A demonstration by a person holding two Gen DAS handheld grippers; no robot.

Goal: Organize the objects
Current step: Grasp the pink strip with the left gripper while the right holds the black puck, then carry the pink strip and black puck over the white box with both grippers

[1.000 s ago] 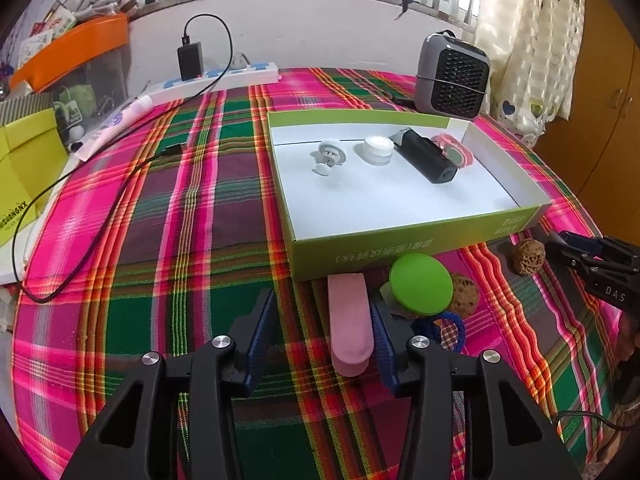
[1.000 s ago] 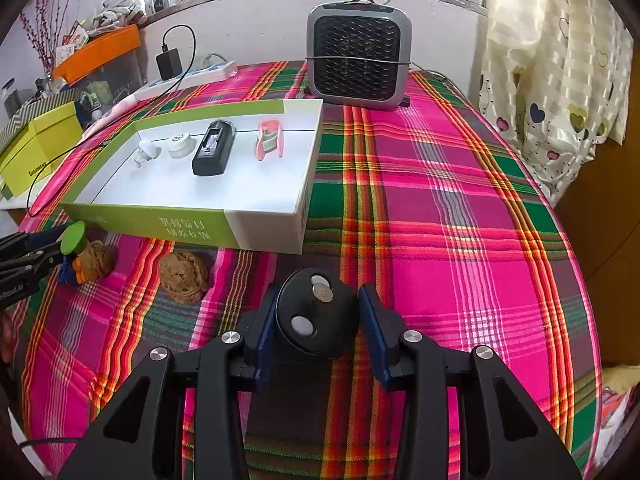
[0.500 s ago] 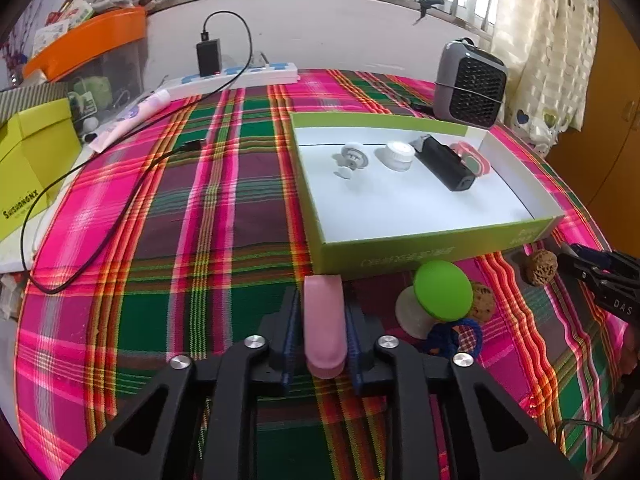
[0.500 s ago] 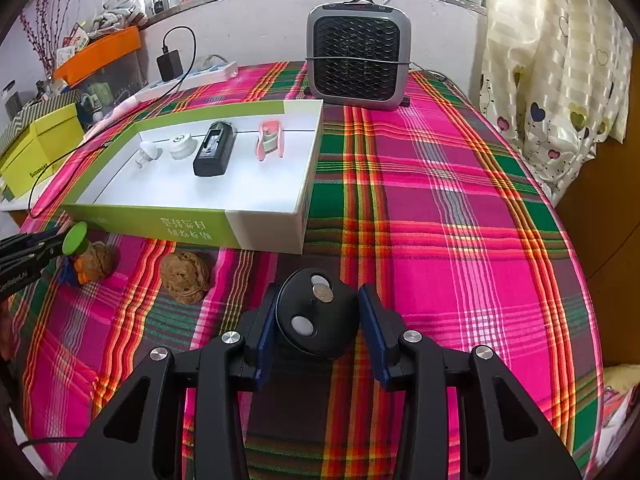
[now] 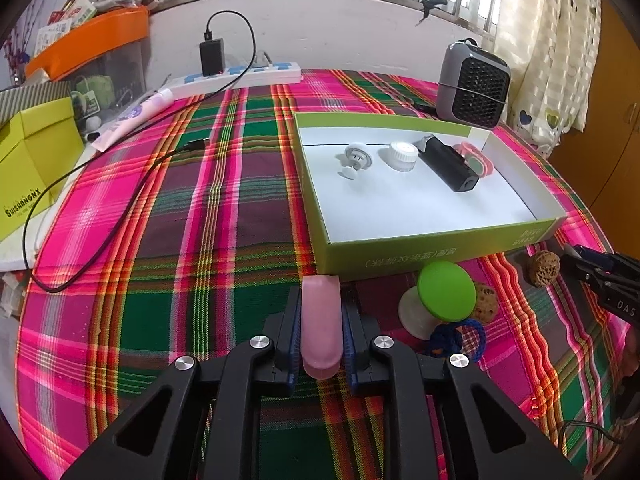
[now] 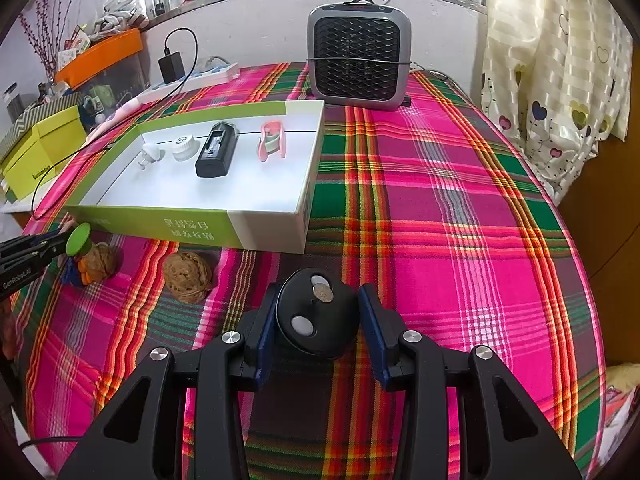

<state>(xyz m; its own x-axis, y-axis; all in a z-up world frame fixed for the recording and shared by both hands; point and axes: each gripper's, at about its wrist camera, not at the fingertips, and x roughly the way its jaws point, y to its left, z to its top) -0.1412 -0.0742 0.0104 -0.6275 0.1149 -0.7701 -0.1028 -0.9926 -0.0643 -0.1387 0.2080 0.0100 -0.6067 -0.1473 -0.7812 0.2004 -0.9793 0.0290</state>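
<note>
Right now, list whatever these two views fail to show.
- Left wrist view: the near end of the pink case is hidden by the left gripper.
- Left wrist view: the blue ring is partly covered by the green-topped knob.
- Right wrist view: the underside of the black round device is hidden; right gripper contact is unclear.

Since a second ago, left tongs [image 5: 320,334] drawn from spread wide to clamped on both sides of the pink oblong case [image 5: 321,325], now raised slightly off the surface [image 5: 168,216].
</note>
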